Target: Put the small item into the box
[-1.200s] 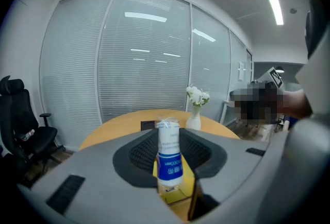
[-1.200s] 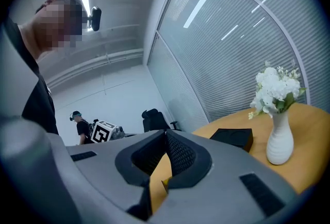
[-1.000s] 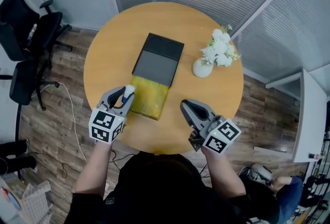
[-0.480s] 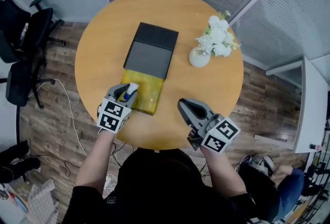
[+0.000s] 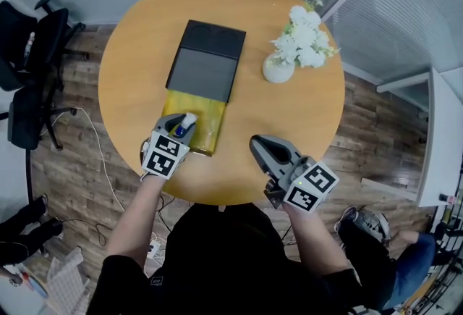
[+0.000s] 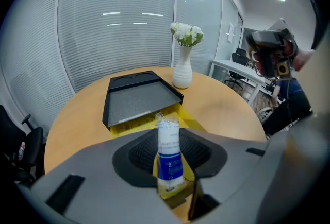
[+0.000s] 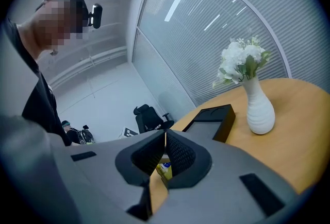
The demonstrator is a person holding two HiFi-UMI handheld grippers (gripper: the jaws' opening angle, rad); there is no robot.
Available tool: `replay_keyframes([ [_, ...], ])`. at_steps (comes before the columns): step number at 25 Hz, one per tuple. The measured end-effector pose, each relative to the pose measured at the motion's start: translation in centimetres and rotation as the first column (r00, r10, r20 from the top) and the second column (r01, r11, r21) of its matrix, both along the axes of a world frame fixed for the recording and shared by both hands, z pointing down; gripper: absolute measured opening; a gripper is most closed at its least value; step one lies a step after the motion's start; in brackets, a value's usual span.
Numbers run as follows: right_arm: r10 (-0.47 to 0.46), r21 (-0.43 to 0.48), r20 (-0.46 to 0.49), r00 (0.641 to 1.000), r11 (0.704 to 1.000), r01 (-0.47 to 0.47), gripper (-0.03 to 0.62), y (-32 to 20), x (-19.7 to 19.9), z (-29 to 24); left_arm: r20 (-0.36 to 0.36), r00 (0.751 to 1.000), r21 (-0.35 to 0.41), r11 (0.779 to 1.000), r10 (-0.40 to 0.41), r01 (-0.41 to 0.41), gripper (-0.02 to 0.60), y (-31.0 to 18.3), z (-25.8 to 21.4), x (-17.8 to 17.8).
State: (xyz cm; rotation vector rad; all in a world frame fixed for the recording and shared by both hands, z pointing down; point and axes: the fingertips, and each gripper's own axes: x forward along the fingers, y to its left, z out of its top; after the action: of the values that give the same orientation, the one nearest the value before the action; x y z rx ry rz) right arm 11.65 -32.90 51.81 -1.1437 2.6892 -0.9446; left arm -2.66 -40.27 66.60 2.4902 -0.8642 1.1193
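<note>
Got the left tool clamped on a small white-and-blue tube, lower left of centre in the head view. Holding it over the yellow part of the box, the bit sticking out toward the bottom of the frame from under the black part. Can't tell if it's touching the yellow or just above it. Checked the left gripper view too: tube upright between the pads, blue half low, white half up top, yellow right behind it and black further up the frame.

Got the right tool pinched shut with nothing in it, lower right of centre, over bare worktop and well apart from the box.

Also spotted a white vase of white flowers just right of the box's black end, and a couple of black chairs at the left edge.
</note>
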Motion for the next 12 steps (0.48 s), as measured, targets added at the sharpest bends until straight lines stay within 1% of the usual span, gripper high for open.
replay_keyframes([
  [2, -0.001, -0.004, -0.003, 1.0, 1.0, 0.001, 0.037, 0.0, 0.1, 0.3, 0.019, 1.0, -0.005, 1.0, 0.009, -0.009, 0.143, 0.1, 0.8, 0.3],
  [4, -0.002, -0.005, -0.004, 1.0, 1.0, 0.002, 0.037, 0.1, 0.2, 0.5, 0.024, 1.0, -0.007, 1.0, 0.011, -0.011, 0.15, 0.2, 1.1, 0.5],
  [7, -0.005, 0.003, -0.006, 1.0, 1.0, 0.005, 0.037, 0.3, 0.2, 0.1, 0.012, 1.0, 0.002, 1.0, 0.003, -0.003, 0.164, 0.4, 0.8, 0.7],
  [12, -0.013, 0.034, -0.017, 1.0, 0.999, 0.013, 0.037, 0.3, 0.0, -1.2, -0.014, 1.0, 0.043, 0.999, -0.003, 0.003, 0.162, 0.3, -1.1, 0.7],
])
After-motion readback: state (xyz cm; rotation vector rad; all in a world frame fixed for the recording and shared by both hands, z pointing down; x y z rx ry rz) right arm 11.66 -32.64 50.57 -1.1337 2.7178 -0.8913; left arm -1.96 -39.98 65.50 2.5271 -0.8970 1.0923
